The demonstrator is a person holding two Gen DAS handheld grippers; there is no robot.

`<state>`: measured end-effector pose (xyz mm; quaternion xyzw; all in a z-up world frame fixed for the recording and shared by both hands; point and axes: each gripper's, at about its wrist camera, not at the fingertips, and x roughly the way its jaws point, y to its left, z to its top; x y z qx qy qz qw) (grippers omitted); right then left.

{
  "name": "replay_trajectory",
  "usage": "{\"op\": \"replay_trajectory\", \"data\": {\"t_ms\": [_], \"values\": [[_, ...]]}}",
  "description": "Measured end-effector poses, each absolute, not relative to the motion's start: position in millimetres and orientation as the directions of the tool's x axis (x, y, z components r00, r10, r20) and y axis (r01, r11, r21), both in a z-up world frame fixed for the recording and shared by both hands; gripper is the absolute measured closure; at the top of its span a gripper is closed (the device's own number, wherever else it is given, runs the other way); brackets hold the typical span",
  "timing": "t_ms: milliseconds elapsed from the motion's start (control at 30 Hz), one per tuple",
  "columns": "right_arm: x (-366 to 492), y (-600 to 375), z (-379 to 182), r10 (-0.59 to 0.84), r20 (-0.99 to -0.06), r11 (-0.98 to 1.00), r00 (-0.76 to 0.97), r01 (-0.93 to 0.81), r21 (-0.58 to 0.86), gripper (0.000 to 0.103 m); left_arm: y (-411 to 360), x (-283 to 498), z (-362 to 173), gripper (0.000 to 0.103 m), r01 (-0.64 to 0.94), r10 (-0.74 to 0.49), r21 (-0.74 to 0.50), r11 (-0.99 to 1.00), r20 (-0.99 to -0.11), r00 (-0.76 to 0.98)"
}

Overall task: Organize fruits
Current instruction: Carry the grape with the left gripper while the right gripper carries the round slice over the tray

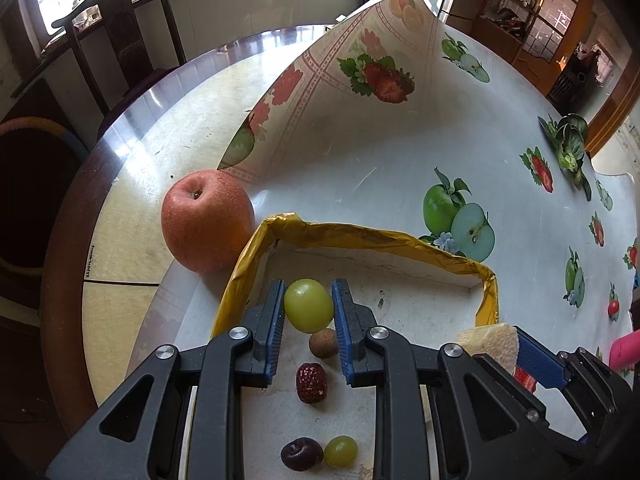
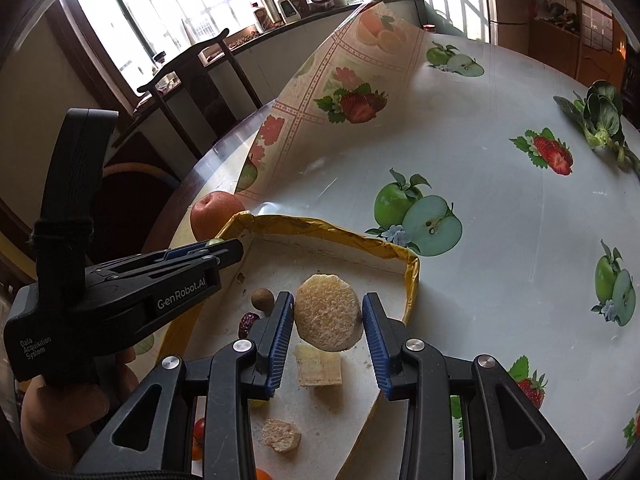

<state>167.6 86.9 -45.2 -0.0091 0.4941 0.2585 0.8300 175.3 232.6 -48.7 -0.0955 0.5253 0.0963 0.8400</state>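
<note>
My left gripper is shut on a green grape and holds it over the white tray with a gold rim. Below it in the tray lie a brown longan, a red date, a dark plum and a second green grape. My right gripper is shut on a pale round fruit slice above the same tray. Under it lie a banana piece and another pale slice. The left gripper also shows in the right wrist view.
A large red apple stands on the table just left of the tray. The fruit-print tablecloth is folded up at the back. A leafy green vegetable lies at the far right. A pink object shows at the right edge. A wooden chair stands behind the table.
</note>
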Motion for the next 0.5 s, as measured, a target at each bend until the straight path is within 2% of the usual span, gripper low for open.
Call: {"op": "replay_trajectory", "data": {"t_ms": [500], "values": [[184,103,-95,0.392,-0.865,0.861,0.312,-0.456,0.226,0.067,232,195,-90,0.082,-0.262,0.055,-0.052,0.964,-0.922,0.384]]}}
